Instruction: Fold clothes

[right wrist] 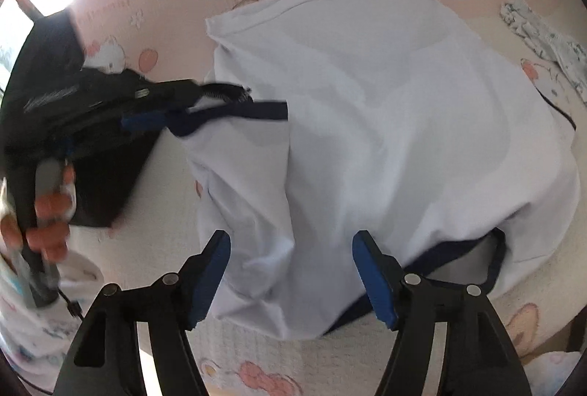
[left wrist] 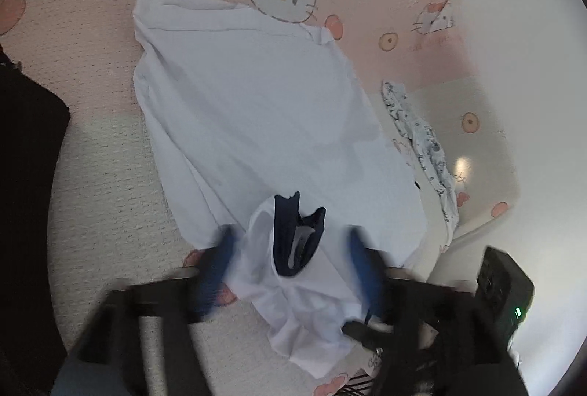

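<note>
White cloth: a white T-shirt with navy trim (left wrist: 256, 110) lies partly folded on my pink cartoon-cat bedsheet (left wrist: 91, 11).
Left tongs: my left gripper (left wrist: 290, 260) stands spread over the navy collar (left wrist: 293, 238), its blue pads either side of the cloth, not pressing.
Right tongs: my right gripper (right wrist: 291, 271) is spread too, the shirt's near fold between the pads, loose.
Beside: a blue-patterned white garment (left wrist: 422, 135) lies just right of the shirt.
</note>
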The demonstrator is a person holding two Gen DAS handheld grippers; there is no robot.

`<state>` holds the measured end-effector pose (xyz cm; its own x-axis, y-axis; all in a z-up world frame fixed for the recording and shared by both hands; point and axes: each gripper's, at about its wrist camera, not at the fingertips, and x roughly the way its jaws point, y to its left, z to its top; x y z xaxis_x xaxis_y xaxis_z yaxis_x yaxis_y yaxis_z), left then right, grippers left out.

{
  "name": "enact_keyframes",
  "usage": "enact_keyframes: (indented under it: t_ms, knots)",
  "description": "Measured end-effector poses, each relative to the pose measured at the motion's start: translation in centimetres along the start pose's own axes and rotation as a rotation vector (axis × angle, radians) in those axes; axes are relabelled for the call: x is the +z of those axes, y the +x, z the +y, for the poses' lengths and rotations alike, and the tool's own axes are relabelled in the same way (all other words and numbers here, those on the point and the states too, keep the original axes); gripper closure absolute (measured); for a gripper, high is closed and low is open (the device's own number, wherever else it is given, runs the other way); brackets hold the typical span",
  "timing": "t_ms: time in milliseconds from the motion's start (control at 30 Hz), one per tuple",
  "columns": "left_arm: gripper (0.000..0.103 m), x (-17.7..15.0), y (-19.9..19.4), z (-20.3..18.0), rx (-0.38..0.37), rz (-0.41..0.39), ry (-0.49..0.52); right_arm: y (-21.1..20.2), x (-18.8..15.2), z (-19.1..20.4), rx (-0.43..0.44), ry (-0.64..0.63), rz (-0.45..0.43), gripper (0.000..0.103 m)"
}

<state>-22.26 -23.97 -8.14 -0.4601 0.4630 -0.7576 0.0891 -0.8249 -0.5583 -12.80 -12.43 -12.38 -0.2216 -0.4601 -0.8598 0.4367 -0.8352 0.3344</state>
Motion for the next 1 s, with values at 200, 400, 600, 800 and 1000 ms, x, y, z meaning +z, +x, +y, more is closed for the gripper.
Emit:
enact_keyframes:
  t_ms: [200,400,600,800,1000]
  knots:
    - [0.029,-1.3,-0.8,0.1,0.032,0.012,0.016,0.7,1.9,1.5,-0.042,-0.090,0.007,0.034]
    - [0.029,-2.4,-2.6,-0.4,0.086,-0.049,0.114,2.2,4.3,5.0,-0.044,-0.214,0.060,0.033]
    - [0.029,-3.8,-2.0,-1.4,0.283,-0.038,0.347,2.8,5.0,5.6,-0.021,-0.245,0.018,0.032]
    - [0.029,-4.8,-0.6,-0.8,0.293,0.041,0.380,5.3,4.2,5.3,-0.048,-0.233,0.043,0.032]
    - [0.029,-5.4,-0.4,-0.6,0.280,0.073,0.414,4.9,4.1,5.6,-0.089,-0.253,-0.052,0.069]
